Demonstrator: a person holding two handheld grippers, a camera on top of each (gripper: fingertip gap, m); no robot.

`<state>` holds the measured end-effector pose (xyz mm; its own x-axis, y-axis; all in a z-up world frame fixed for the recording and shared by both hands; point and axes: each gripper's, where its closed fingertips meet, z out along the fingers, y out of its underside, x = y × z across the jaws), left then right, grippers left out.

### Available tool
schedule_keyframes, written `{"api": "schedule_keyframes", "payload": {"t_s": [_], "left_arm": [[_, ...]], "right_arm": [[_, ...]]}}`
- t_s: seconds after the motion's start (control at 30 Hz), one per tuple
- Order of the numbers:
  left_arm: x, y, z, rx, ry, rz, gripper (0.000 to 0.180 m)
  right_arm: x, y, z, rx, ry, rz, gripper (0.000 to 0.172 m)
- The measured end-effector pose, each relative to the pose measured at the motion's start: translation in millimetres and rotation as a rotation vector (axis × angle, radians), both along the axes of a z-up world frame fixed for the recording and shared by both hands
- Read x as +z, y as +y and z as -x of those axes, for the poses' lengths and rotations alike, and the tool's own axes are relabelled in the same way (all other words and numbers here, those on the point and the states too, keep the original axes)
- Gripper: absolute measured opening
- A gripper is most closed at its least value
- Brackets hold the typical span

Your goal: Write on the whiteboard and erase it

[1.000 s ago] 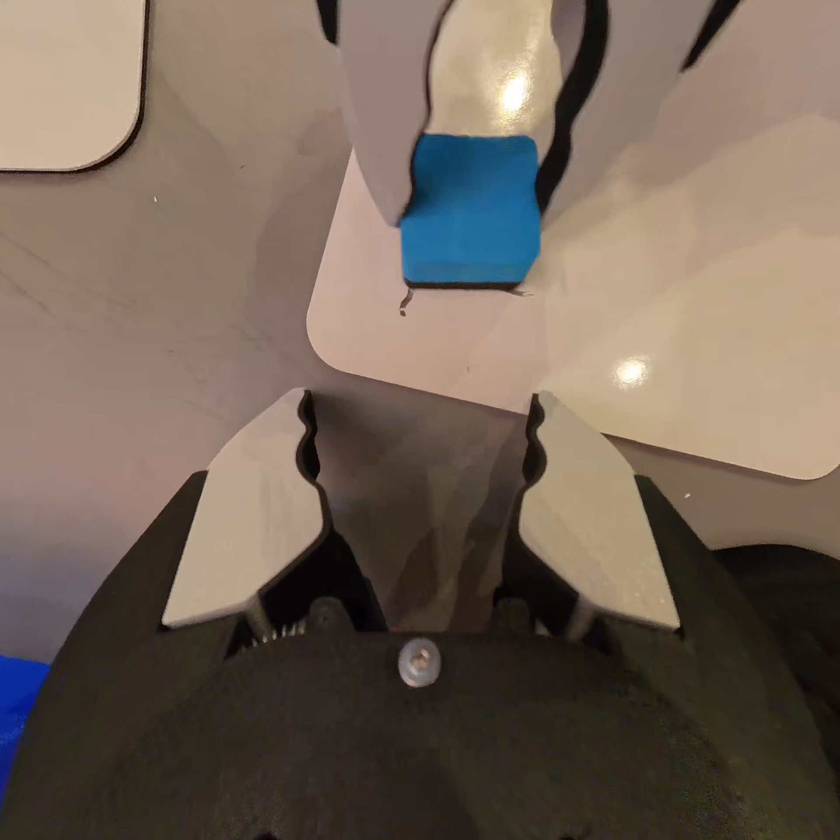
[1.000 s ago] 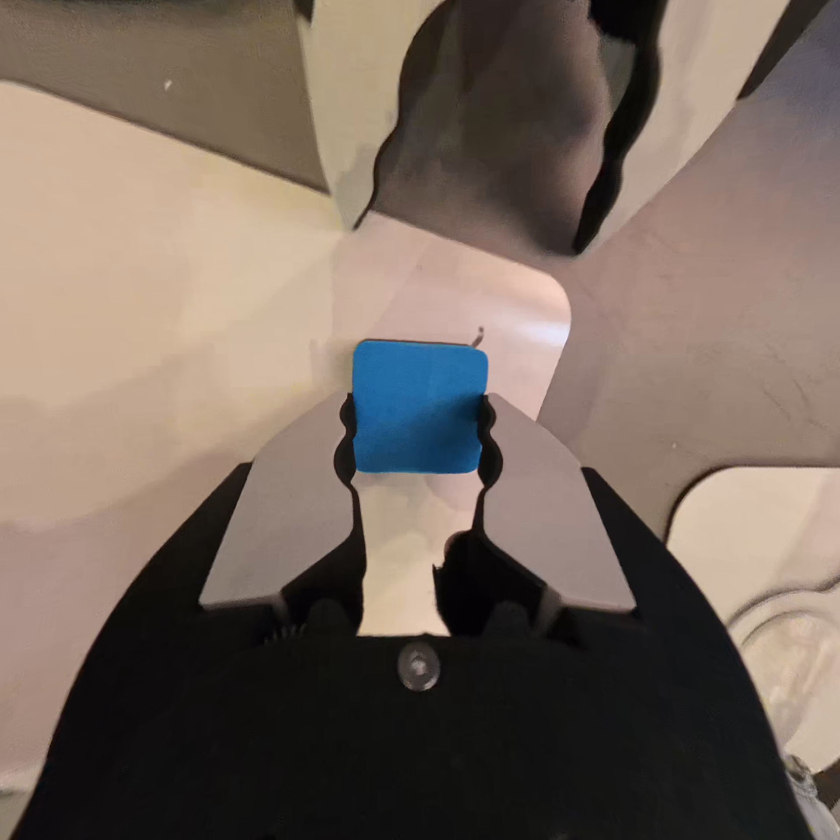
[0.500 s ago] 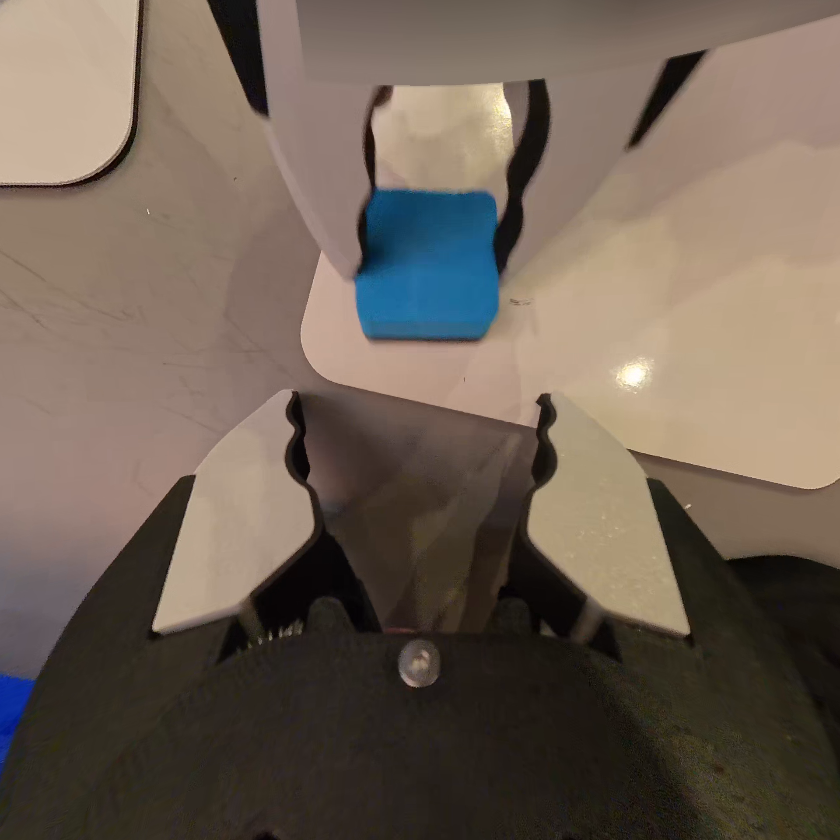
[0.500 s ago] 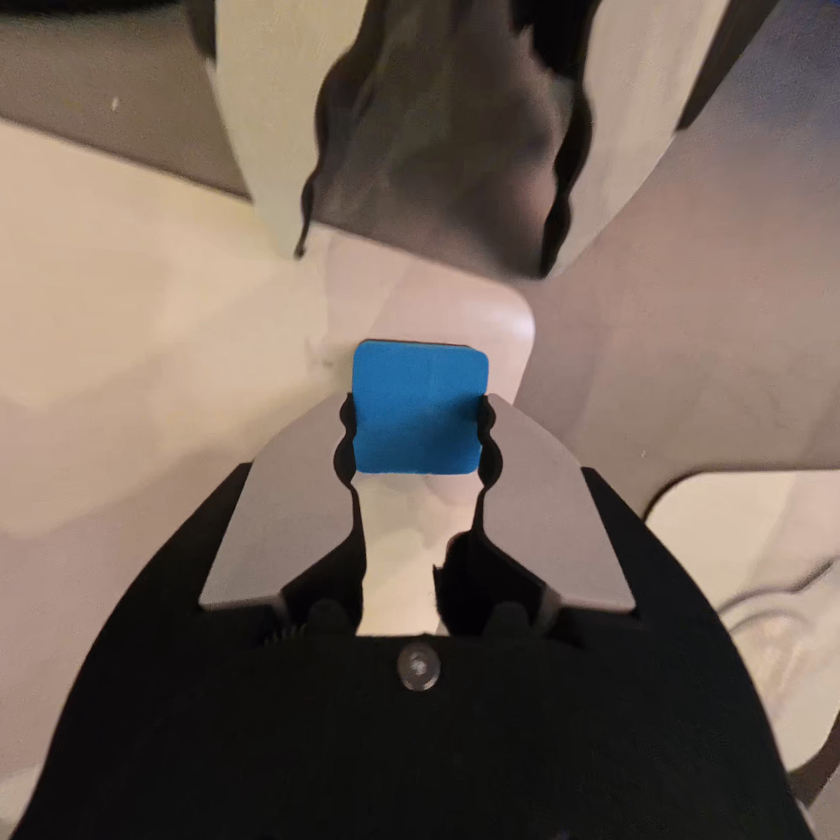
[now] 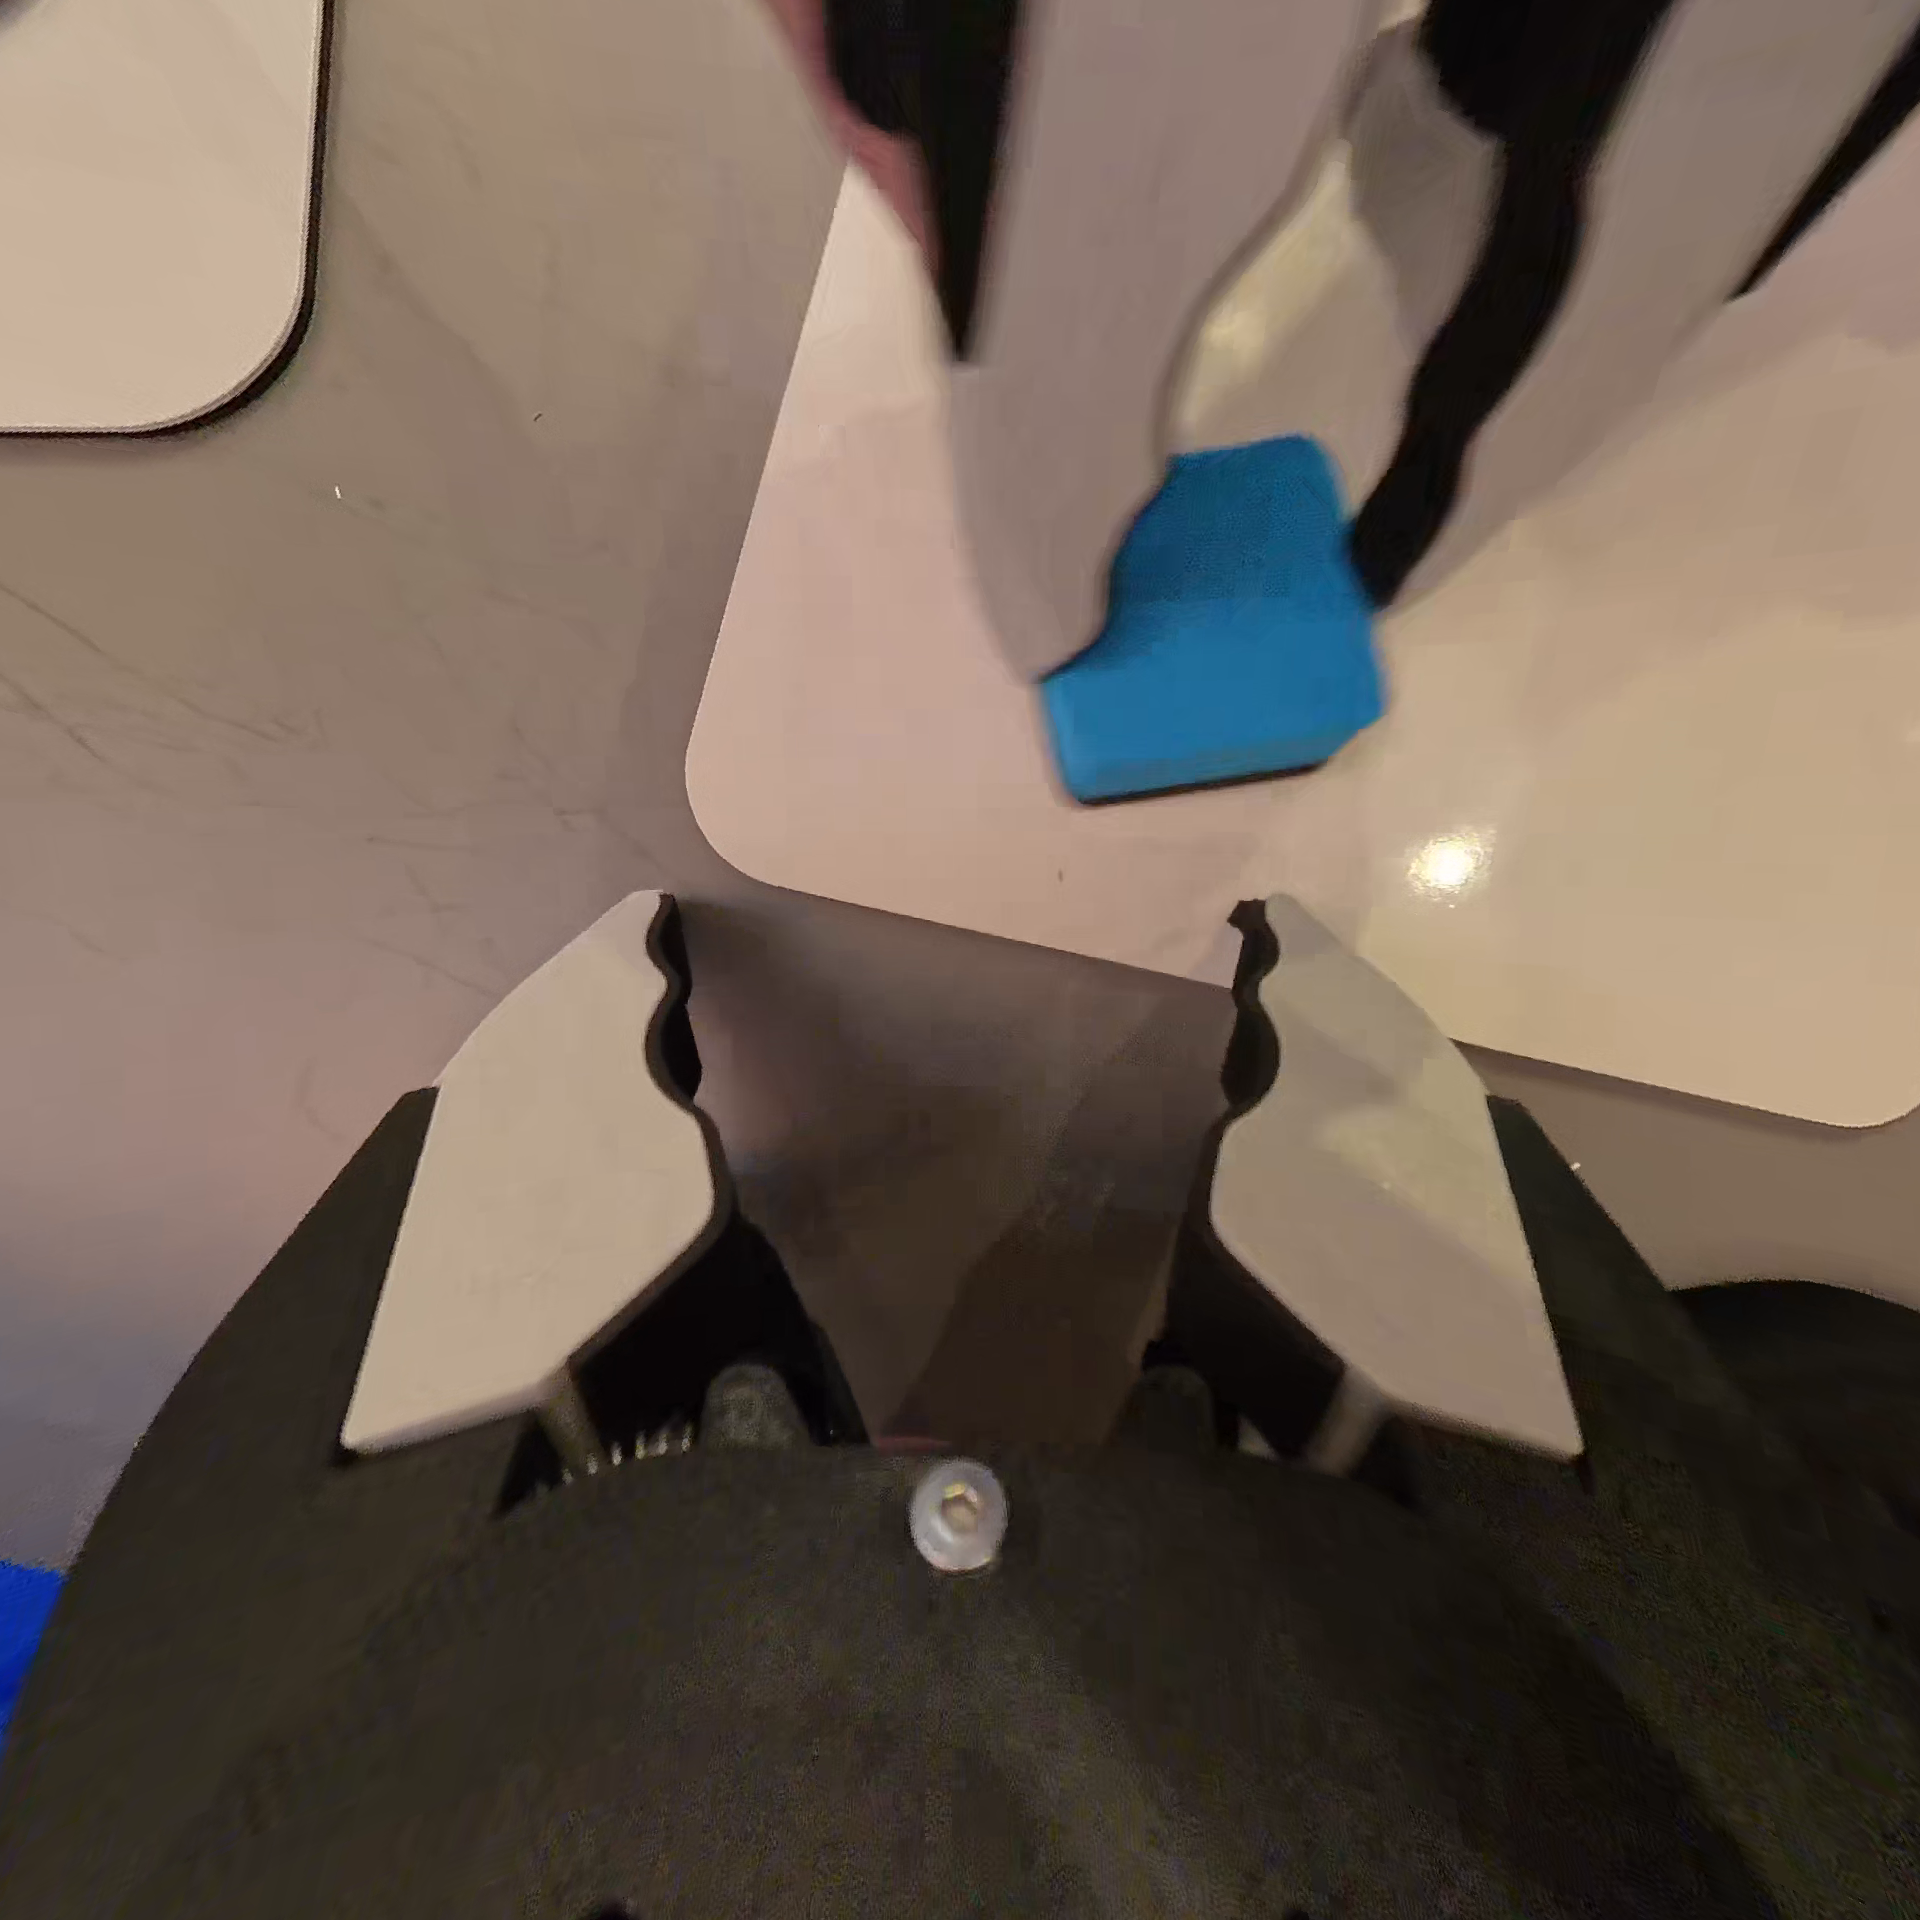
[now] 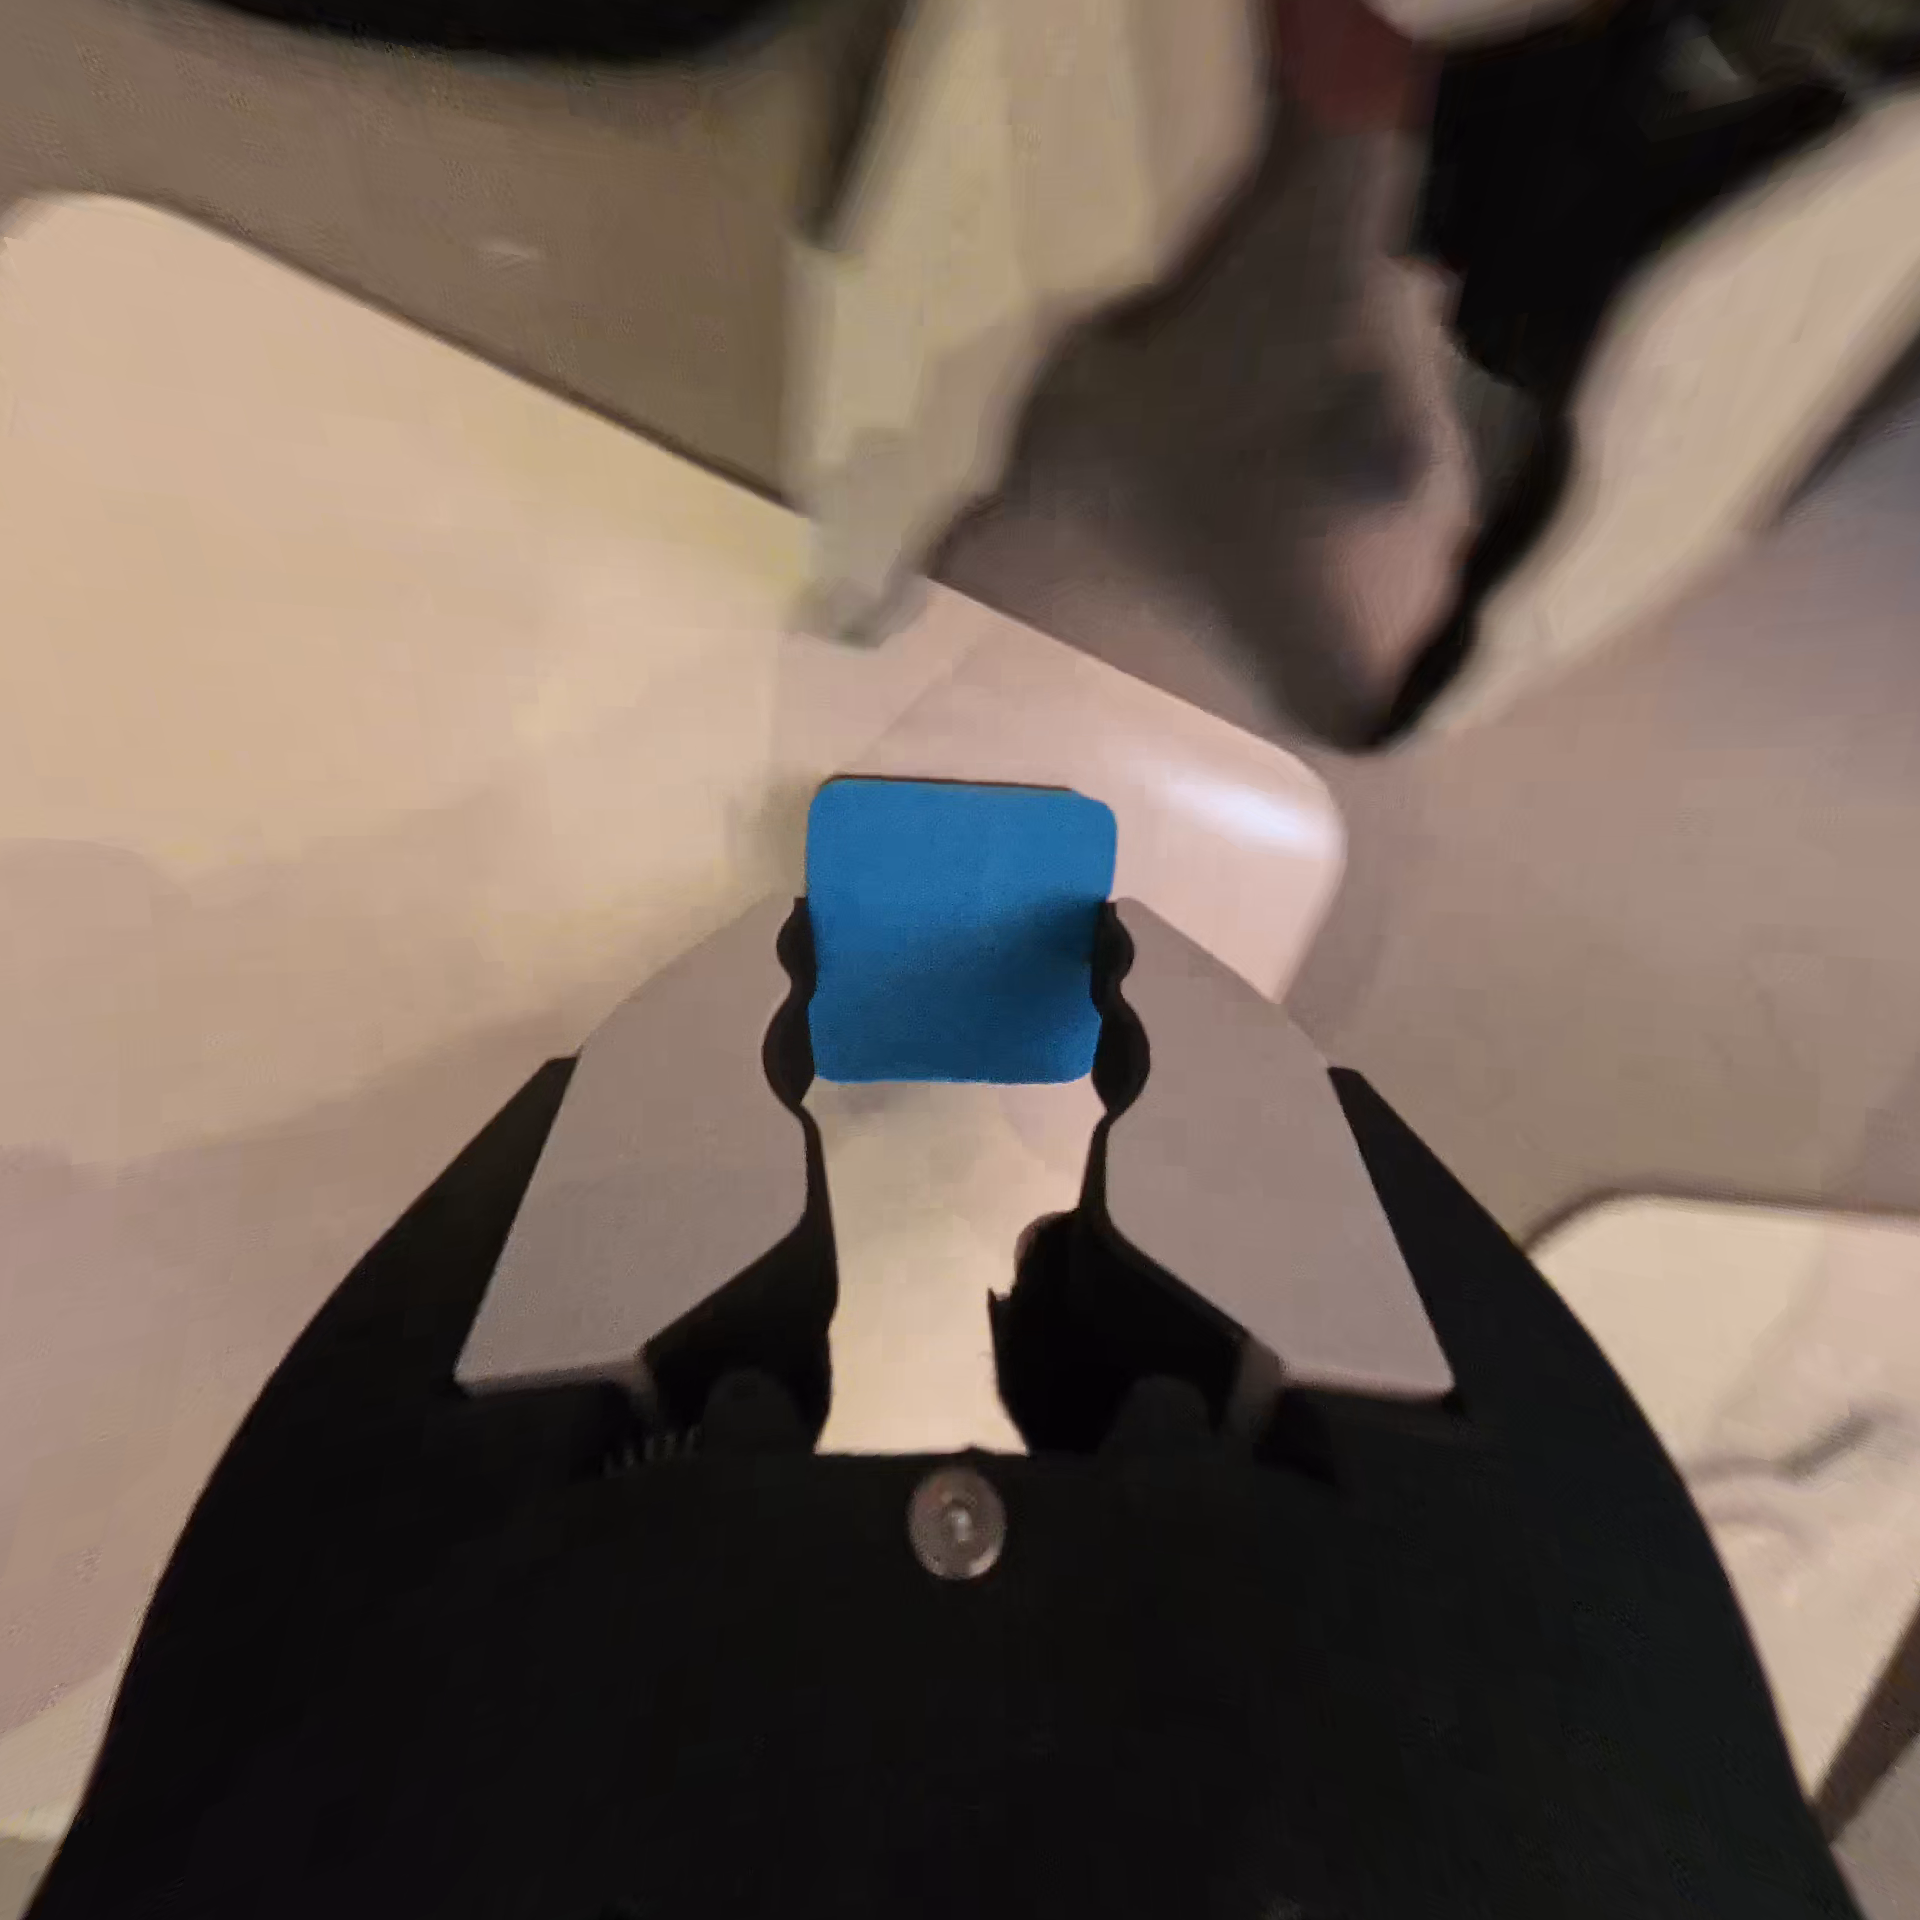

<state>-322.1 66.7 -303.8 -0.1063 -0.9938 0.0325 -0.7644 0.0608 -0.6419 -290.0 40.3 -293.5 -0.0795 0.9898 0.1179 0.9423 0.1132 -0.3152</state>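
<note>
My right gripper (image 6: 951, 992) is shut on a blue square eraser (image 6: 951, 930), both pads pressed to its sides. It holds the eraser down on the white whiteboard (image 6: 364, 675) near a rounded corner. In the left wrist view the same gripper (image 5: 1226, 582) comes in from the top with the eraser (image 5: 1221, 634) on the whiteboard (image 5: 935, 675). My left gripper (image 5: 956, 920) is open and empty, hovering over the table just before the board's near edge. It shows blurred at the top of the right wrist view (image 6: 1122, 644).
A second white board (image 5: 135, 208) lies at the far left on the grey marble table (image 5: 364, 675). Another white board with a clear object on it (image 6: 1714, 1403) lies at the right. Something blue (image 5: 26, 1621) shows at the lower left edge. The gap from one gripper's tips to the other's is roughly 5 cm.
The right gripper has slid the eraser to the right across the board's corner area. A small dark mark seen there earlier no longer shows. My left jaws have opened a little wider.
</note>
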Motion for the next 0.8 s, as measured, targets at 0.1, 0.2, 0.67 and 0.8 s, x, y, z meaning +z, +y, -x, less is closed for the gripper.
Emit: {"api": "schedule_keyframes", "payload": {"t_s": [0.1,0.2,0.67,0.8], "left_arm": [[0,0,0,0.002,0.004,-0.001,0.100],[0,0,-1,0.002,0.006,-0.002,0.101],[0,-1,-4,0.012,0.003,-0.001,0.104],[0,-1,-4,0.012,0.015,-0.005,0.104]], "right_arm": [[0,-10,-28,-0.001,-0.076,0.025,0.053],[0,0,-10,-0.031,-0.020,-0.012,0.053],[0,-31,-70,-0.067,-0.082,0.023,0.053],[0,-19,-97,-0.184,-0.069,0.002,0.053]]}}
